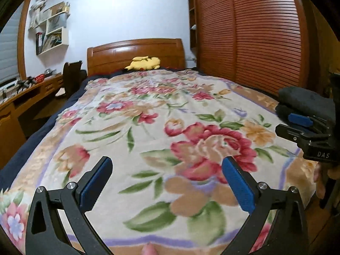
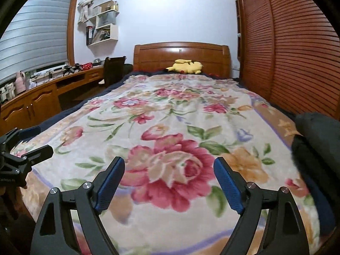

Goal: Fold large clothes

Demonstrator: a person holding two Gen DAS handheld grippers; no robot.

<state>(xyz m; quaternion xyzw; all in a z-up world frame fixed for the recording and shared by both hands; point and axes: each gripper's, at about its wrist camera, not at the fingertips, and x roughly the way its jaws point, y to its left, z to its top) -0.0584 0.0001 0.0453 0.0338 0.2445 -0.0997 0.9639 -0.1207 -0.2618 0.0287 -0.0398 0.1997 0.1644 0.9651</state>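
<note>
Blue-padded fingers (image 1: 238, 187) of my left gripper (image 1: 167, 182) fill the bottom of the left wrist view, spread wide apart with nothing between them, only the floral blanket (image 1: 161, 114) showing through the gap. A fingertip (image 1: 149, 249) of the person's hand peeks in at the very bottom edge there. My right gripper (image 2: 169, 179) looks much the same in its own view: both blue pads parted, empty, hovering above a big red rose in the blanket's pattern without touching it. Each tool sees the other at the side of its picture; the right gripper sits at the right edge of the left view, and the left one shows at the left edge of the right view. Just past the right gripper, at the right side of the bed, lies the dark garment (image 2: 316, 148), bunched in a thick heap on the blanket's border, apart from both sets of fingers. Most of the mattress is covered by the blanket, with a navy sheet (image 1: 31, 140) showing along the left side. At the far end a yellow plush toy (image 2: 186, 66) rests against the wooden headboard (image 2: 180, 53). Louvred wooden wardrobe doors (image 2: 297, 48) run along the right, and a wooden desk (image 2: 42, 93) with a dark chair (image 2: 113, 70) stands at the left under white wall shelves (image 2: 104, 25) and a window blind (image 2: 36, 31).
</note>
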